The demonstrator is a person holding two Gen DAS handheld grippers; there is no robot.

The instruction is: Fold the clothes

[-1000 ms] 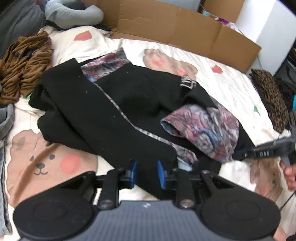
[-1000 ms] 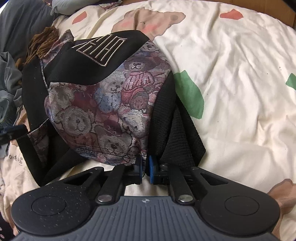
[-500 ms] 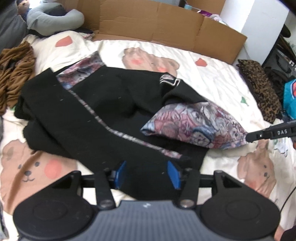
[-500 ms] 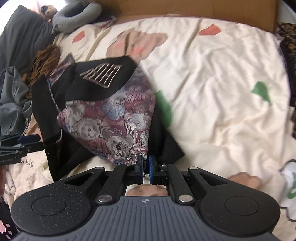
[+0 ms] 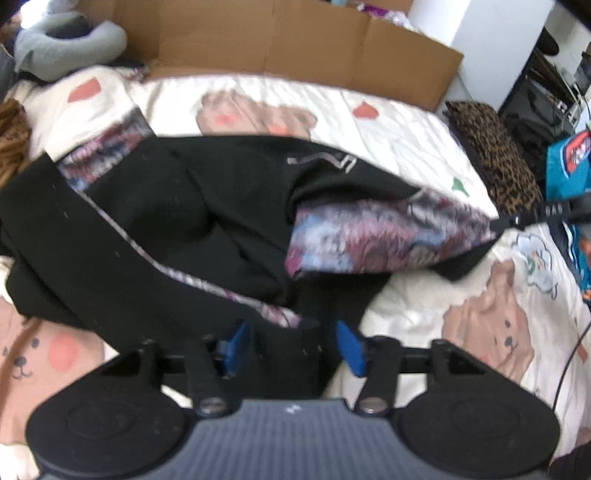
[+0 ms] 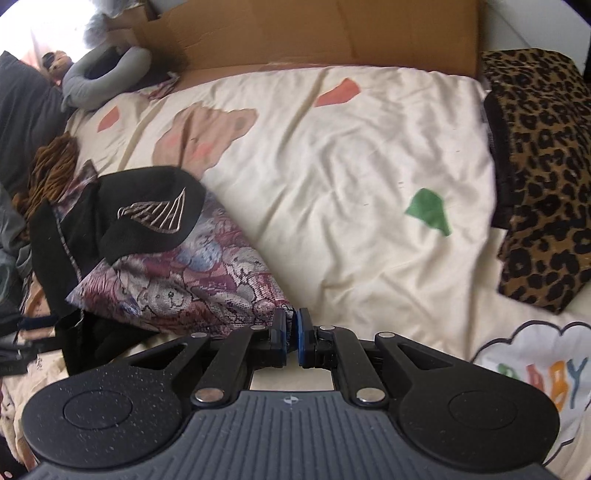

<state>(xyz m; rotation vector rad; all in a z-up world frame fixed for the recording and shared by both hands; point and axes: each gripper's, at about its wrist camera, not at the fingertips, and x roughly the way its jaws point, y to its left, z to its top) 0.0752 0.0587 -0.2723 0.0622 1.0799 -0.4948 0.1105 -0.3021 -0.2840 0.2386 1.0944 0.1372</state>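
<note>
- A black garment with a bear-print tapestry lining lies rumpled on the cream bear-print bedspread, at about nine o'clock in the right wrist view.
- The right gripper has its blue pads pinched tight on the lining's corner, which is pulled taut toward three o'clock in the left wrist view.
- The left gripper has just been narrowing; black cloth sits between its pads, though whether they press it I cannot tell.
- A leopard-print cloth lies at three o'clock, cardboard at twelve.
</note>
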